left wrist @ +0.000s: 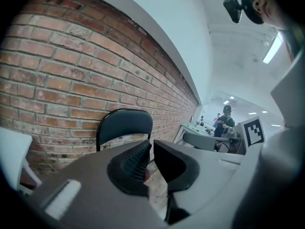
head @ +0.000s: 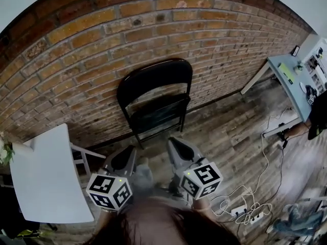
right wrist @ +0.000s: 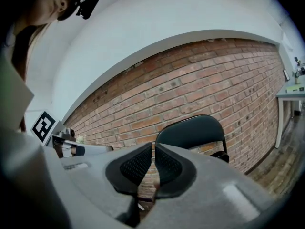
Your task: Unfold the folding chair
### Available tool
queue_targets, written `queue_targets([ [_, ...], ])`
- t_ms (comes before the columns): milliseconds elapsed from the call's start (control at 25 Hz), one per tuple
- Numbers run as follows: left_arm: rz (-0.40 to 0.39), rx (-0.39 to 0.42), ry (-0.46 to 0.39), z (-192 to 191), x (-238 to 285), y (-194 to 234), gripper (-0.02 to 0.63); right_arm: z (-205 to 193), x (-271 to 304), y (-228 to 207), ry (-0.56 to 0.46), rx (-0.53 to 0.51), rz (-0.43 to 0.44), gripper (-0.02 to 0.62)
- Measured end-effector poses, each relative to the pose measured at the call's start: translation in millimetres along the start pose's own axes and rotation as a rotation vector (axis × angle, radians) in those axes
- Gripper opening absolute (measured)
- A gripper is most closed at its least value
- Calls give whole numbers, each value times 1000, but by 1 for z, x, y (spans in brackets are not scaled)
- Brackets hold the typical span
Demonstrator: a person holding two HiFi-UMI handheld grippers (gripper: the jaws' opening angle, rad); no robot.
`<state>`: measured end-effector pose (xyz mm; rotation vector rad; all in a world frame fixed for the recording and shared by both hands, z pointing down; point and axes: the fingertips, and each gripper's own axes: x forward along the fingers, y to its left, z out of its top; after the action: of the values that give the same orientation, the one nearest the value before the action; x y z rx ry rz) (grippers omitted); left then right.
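Observation:
A black folding chair [head: 156, 80] stands against the brick wall, its seat [head: 159, 112] tilted steeply up toward the backrest. My left gripper [head: 126, 156] and right gripper [head: 178, 146] hover side by side just in front of it, both pointing at it and touching nothing. In the left gripper view the chair [left wrist: 125, 125] shows beyond the left gripper [left wrist: 151, 150], whose pads stand a narrow slit apart with nothing between them. The right gripper view shows the chair [right wrist: 193, 132] behind the right gripper [right wrist: 153, 152], its pads also parted by a thin gap and empty.
A white table [head: 46, 180] stands close on the left. A second white table [head: 286, 68] with small items stands at the right by the wall. Cables and a power strip [head: 240, 209] lie on the wooden floor to the right, near a person [head: 319, 116].

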<state>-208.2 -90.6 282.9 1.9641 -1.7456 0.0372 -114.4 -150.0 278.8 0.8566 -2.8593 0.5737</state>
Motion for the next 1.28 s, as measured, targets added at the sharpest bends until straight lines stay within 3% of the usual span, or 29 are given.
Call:
queue_targets([
  [680,-33,89,61,60,86,97,80,-1,99,-52,57,74,-109,37],
  [1280,-25,178,149,73,146,158,143,-30,141,-94,100,205,-221,86],
])
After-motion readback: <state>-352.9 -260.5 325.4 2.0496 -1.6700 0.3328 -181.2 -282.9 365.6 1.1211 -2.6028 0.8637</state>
